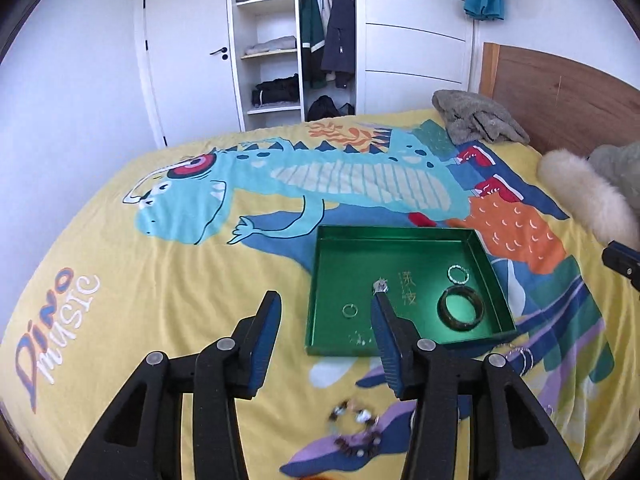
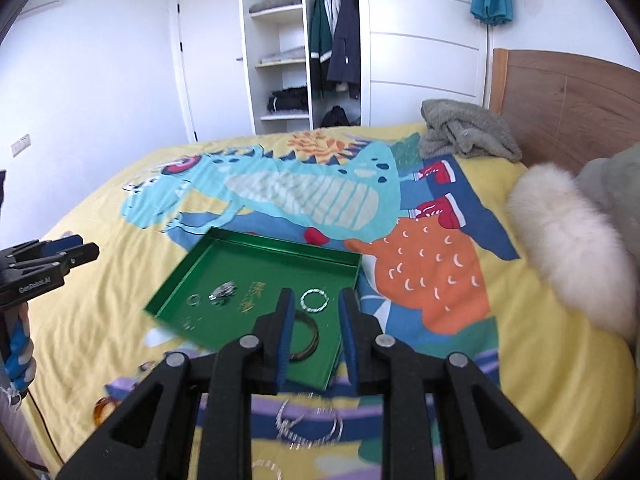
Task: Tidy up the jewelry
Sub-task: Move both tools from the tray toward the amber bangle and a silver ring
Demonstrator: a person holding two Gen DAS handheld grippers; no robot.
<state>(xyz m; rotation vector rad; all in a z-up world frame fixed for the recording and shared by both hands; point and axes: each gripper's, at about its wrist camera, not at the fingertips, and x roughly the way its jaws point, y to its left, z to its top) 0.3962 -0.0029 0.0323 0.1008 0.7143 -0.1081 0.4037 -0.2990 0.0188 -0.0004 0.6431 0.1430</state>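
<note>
1. Left wrist view: the left tool [image 1: 326,334] hangs over the bed [image 1: 132,312] with its fingers apart and nothing in them. The beads [image 1: 356,436] lie loose right under it, nearer than the green tray [image 1: 404,233].
2. Right wrist view: the right tool [image 2: 316,336] is also apart and holds nothing. The chain [image 2: 310,426] lies just below it, on the near side of the tray.

The left wrist camera sits just behind the left tongs [image 1: 324,328] and looks forward and slightly down over the bed [image 1: 120,240], with the green tray [image 1: 404,232] near, to the right of centre. The right wrist camera looks the same way from behind the right tongs [image 2: 318,320], closer to the tray [image 2: 280,246]. Both views share the tray, the dinosaur bedcover, the open wardrobe [image 1: 268,52] and the wooden headboard [image 1: 560,96].
</note>
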